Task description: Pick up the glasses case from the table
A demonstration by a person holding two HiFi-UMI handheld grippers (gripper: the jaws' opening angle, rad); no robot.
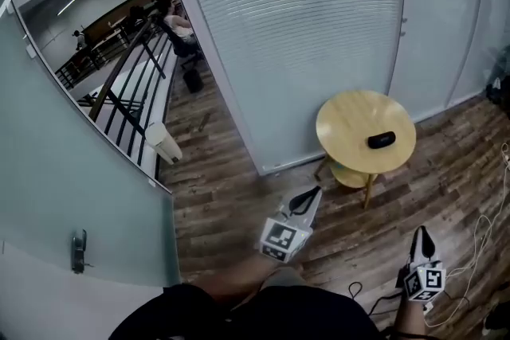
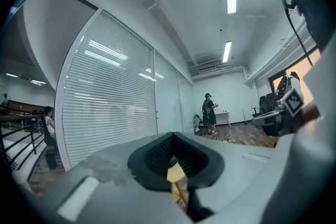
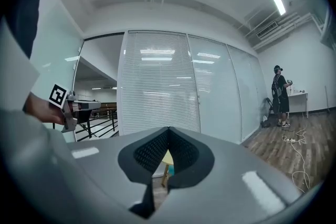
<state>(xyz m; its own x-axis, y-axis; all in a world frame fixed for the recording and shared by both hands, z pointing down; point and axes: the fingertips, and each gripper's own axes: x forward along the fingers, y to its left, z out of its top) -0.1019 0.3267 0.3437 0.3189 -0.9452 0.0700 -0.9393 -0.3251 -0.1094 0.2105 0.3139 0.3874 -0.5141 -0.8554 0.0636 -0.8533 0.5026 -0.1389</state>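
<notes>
The black glasses case (image 1: 382,140) lies on the round yellow table (image 1: 351,123), right of its middle. Both grippers are held low, well short of the table, with floor between them and it. My left gripper (image 1: 314,192) is at the table's near left, jaws together and nothing in them. My right gripper (image 1: 422,232) is below the table in the picture, also shut and empty. In the left gripper view the pads of the left gripper (image 2: 173,136) meet, with a yellow sliver of table (image 2: 176,171) below them. The right gripper view shows the right gripper (image 3: 168,129) shut likewise.
A glass wall with white blinds (image 1: 303,28) stands behind the table. A black railing (image 1: 127,84) runs at the far left. Cables (image 1: 478,235) lie on the wood floor at the right. A person (image 3: 280,96) stands far off in the room.
</notes>
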